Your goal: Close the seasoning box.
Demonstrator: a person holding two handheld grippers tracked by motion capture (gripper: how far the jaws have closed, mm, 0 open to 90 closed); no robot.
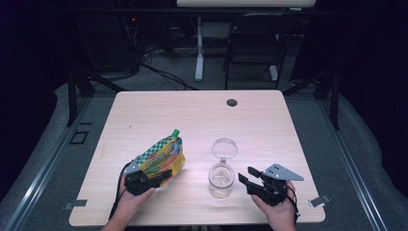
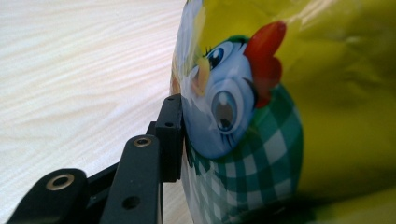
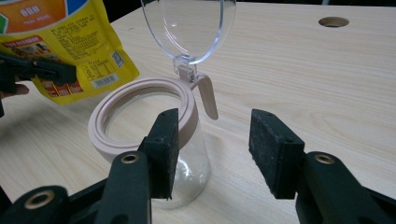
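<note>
A light wooden tabletop (image 1: 159, 108) carries the work, with a person's two hands coming in from its near edge. On the near left side, the left claw (image 1: 161, 177) grips a yellow snack pouch (image 1: 161, 156) by its lower end, holding it raised and leaning, its green corner (image 1: 176, 132) pointing away from the person; in the left gripper view one black pad presses flat against the pouch's printed cartoon face (image 2: 224, 102), and the other pad is hidden behind the bag. Just to the right of the pouch stands a clear glass jar (image 1: 221, 180) with a pale collar, upright on the tabletop, its transparent hinged lid (image 1: 224, 147) flipped open and standing up behind the mouth. The right claw (image 1: 245, 175) waits just beside the jar on its right, jaws standing wide with nothing between them; in the right gripper view the jar (image 3: 154, 140) sits in front of the left jaw rather than between the pair.

Judged from this, the job looks like filling the jar from the pouch. The lid is already open and the pouch is in hand. The pouch's top looks closed, though that is hard to tell, and the jar appears empty. Steadying the jar, opening the pouch and pouring seem to be left.
</note>
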